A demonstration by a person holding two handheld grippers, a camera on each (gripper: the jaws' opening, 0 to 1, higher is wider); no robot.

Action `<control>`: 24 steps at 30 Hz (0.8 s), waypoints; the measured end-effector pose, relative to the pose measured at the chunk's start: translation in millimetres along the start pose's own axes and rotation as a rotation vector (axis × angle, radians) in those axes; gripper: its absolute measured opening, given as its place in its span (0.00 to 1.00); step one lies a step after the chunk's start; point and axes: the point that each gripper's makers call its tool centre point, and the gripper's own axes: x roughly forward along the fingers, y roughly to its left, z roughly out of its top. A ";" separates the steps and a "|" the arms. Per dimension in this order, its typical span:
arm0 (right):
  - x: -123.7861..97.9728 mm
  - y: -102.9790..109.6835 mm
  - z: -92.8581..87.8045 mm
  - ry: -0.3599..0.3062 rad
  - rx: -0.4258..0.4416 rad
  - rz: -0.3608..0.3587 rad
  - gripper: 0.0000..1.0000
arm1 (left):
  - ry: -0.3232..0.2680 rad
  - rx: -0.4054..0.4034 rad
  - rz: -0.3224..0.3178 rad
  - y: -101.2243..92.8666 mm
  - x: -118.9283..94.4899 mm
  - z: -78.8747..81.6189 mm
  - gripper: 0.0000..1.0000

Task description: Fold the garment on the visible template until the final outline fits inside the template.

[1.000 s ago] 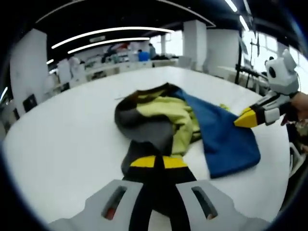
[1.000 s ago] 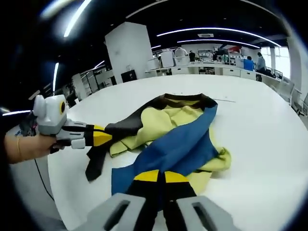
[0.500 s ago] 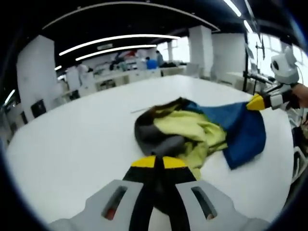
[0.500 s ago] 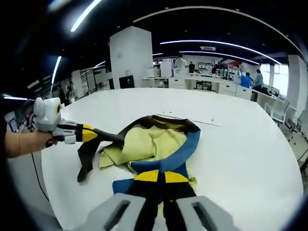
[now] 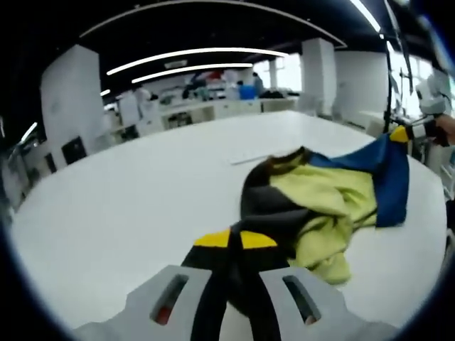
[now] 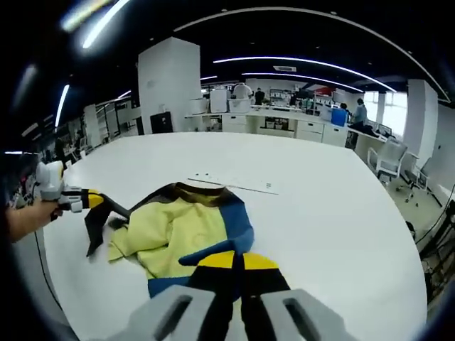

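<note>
Left gripper view: the left gripper (image 5: pixel 234 240) points forward over the white bench (image 5: pixel 128 206), its yellow-tipped jaws pressed together on a dark grey part of the garment (image 5: pixel 320 199). The garment, in yellow, blue and dark grey, lies bunched on the bench to the right of the jaws. Its blue part is lifted toward the right gripper (image 5: pixel 402 133), which comes in at the right edge with a hand (image 5: pixel 448 131) behind it. In the right gripper view the right gripper (image 6: pixel 236 260) has its jaws closed on the blue edge of the garment (image 6: pixel 185 227), which lies just ahead of it on the bench (image 6: pixel 320 213). The left gripper (image 6: pixel 92 200) stands at the left edge, held level by a hand (image 6: pixel 28 217), with a dark strip of cloth hanging from its tip. A thin pale strip (image 6: pixel 234 185) lies flat on the bench just behind the garment. No writing can be read on the garment or on the grippers.
</note>
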 end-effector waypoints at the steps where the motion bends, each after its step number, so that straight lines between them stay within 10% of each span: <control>1: 1.7 -6.9 -0.1 0.002 0.018 -0.009 0.00 | 0.008 -0.010 0.004 3.7 2.0 -1.4 0.00; 24: 46.9 -94.2 -35.5 0.148 0.042 -0.121 0.00 | 0.092 -0.004 0.109 59.1 31.9 -12.7 0.00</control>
